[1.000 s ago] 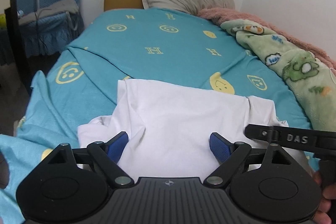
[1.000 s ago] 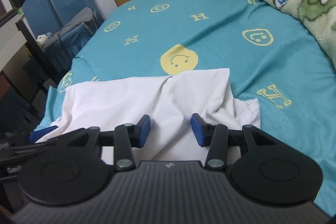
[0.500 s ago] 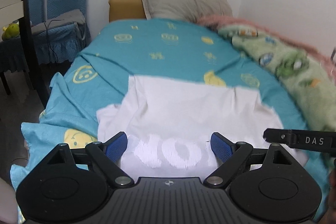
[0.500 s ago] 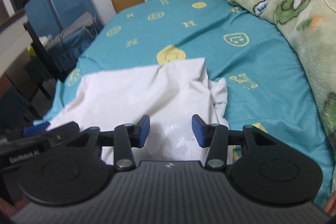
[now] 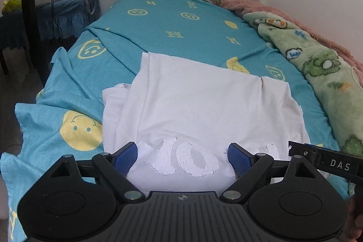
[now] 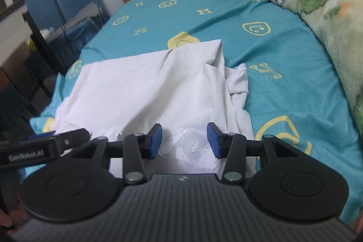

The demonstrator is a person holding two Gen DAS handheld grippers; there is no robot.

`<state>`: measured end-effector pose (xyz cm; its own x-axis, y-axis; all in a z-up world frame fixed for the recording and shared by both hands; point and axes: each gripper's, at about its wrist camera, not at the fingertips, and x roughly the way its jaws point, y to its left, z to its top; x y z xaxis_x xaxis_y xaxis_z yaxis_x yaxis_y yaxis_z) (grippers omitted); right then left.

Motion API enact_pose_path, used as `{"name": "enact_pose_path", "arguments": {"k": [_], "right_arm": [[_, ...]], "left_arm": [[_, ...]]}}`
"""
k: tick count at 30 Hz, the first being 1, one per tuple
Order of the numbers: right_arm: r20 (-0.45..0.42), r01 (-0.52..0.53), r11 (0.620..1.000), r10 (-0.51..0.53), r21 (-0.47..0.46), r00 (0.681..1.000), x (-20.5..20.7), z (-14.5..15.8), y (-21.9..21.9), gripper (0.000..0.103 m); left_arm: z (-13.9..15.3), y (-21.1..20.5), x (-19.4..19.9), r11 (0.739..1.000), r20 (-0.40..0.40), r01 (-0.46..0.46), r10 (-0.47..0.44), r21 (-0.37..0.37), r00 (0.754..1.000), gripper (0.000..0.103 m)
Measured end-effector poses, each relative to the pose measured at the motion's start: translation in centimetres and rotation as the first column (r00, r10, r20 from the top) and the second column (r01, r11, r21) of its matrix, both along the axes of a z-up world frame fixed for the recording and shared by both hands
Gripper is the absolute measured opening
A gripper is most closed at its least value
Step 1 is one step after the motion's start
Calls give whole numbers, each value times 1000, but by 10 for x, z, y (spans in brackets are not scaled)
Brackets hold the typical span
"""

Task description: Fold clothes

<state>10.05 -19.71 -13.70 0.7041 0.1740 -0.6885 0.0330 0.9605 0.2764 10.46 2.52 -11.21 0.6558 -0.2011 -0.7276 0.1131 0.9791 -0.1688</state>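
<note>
Tools hover over the shirt [image 5: 199, 106] on the bed [image 5: 158, 37]: left tool [image 5: 182, 157] wide apart, right tool [image 6: 185, 141] apart, both empty.

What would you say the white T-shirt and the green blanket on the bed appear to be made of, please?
The white T-shirt looks like thin, matte cotton-type knit: it lies flat with soft creases, and its raised lettering seems textured, perhaps sequins or flock. The green blanket looks like plush fleece, with a fuzzy nap and printed cartoon figures. Exact fibres cannot be told.
</note>
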Motion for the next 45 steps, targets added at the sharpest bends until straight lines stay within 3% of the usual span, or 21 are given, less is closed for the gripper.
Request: {"name": "enact_pose_path", "arguments": {"k": [4, 9, 14, 20, 24, 27, 28, 30, 33, 35, 37, 39, 41, 45], "right_arm": [[-4, 36, 998, -35, 43, 999, -2, 10, -5, 46], [4, 77, 995, -78, 67, 997, -11, 23, -10, 47], [14, 127, 981, -131, 148, 991, -18, 35, -19, 48], [-26, 183, 950, -182, 253, 983, -18, 31, -34, 49], [-46, 217, 927, -213, 307, 976, -22, 33, -40, 49], [-45, 197, 915, -194, 353, 980, -25, 36, -37, 49], [-50, 188, 907, -183, 376, 982, -26, 36, -35, 49], [-69, 171, 879, -157, 445, 985, -29, 34, -31, 49], [-109, 150, 804, -106, 576, 988, -33, 26, -22, 49], [-144, 147, 745, -69, 650, 987, -35, 17, -13, 49], [-175, 143, 683, -22, 717, 984, -35, 7, -4, 49], [-203, 147, 612, 22, 777, 979, -32, -2, 6, 58], [-233, 170, 548, 47, 819, 971, -30, -12, 13, 80], [-305, 242, 470, 60, 849, 951, -24, -33, 18, 84]], "left_arm": [[16, 5, -8, 998, 26, -2, 3, -64, 1000, 88], [30, 15, -18, 976, 28, -21, 27, -217, 999, 89], [25, 27, -32, 904, -61, -70, 48, -423, 997, 89], [15, 38, -49, 758, -192, -141, 21, -636, 981, 90], [3, 32, -46, 799, -278, -212, 59, -563, 959, 90], [-22, 41, -31, 737, -354, -322, 120, -594, 927, 89], [-30, 46, -28, 703, -378, -362, 141, -612, 915, 88], [-45, 57, -19, 625, -420, -441, 193, -644, 887, 84], [-56, 72, -13, 544, -434, -509, 272, -667, 859, 72], [-57, 74, -11, 529, -424, -514, 293, -675, 857, 64], [-53, 72, -11, 547, -398, -502, 307, -669, 865, 43], [-49, 71, -12, 557, -368, -485, 315, -674, 875, 32], [-45, 71, -12, 551, -341, -464, 316, -694, 885, 21], [-40, 68, -12, 543, -323, -450, 317, -709, 891, 18]]}}
